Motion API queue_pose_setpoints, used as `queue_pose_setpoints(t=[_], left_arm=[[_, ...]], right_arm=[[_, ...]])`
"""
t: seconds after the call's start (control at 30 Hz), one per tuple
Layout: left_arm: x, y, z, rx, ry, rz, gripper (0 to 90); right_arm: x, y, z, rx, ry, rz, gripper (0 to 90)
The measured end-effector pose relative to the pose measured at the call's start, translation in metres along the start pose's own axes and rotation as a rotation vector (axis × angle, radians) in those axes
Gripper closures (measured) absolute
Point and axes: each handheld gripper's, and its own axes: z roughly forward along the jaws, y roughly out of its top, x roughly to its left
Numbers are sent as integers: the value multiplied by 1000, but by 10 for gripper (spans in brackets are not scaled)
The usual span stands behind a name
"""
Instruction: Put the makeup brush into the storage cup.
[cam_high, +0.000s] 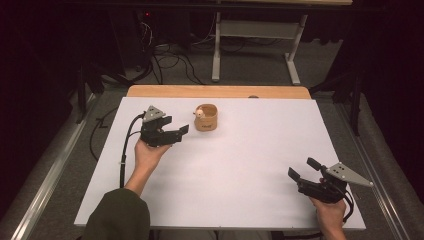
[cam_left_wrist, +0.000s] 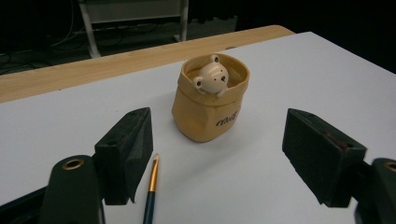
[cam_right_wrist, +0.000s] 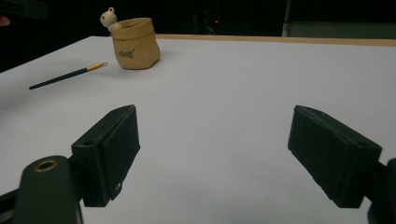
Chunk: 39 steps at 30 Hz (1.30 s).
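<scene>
High view: the left claw (cam_high: 176, 132) hovers wide apart near the surface's (cam_high: 240, 165) far edge, just beside the pot (cam_high: 205, 117); the right claw (cam_high: 301, 168) waits wide too, by the near right corner.

Left gripper view: the pot holds a bear (cam_left_wrist: 211, 78) peeking over its rim. The brush (cam_left_wrist: 151, 190) lies flat below the left jaw, tip toward the pot.

Right gripper view: brush (cam_right_wrist: 68, 76) and pot (cam_right_wrist: 135, 43) sit well apart from this claw.

Risk: closing on so thin a brush may roll it away, or a jaw may nudge the pot over.
</scene>
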Motion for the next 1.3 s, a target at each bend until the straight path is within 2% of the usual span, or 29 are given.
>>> queue_pose_setpoints(t=[0.07,0.17,0.3,0.8,0.87,0.93,1.0,1.03,1.07,1.3], left_arm=[[1,1,2,6,5,4,250],[2,1,4,-3,3,-14,239],[4,1,7,15,24,-17,236],[2,6,9,107,75,25,249],[2,7,9,130,80,29,256],[3,8,12,187,77,18,260],[4,9,14,225,74,13,258],[4,9,14,225,74,13,254],[5,9,16,253,76,10,250],[5,12,18,307,92,22,246]], right_arm=[[1,0,1,4,4,-1,183],[1,0,1,5,7,-6,183],[0,0,0,4,7,-3,182],[0,1,-1,0,6,-4,180],[1,1,0,-2,7,-11,180],[1,1,0,1,7,-8,180],[0,1,0,2,8,-7,180],[0,1,-1,-1,7,-3,180],[0,1,-1,-3,6,-9,180],[1,1,0,-1,10,-10,180]])
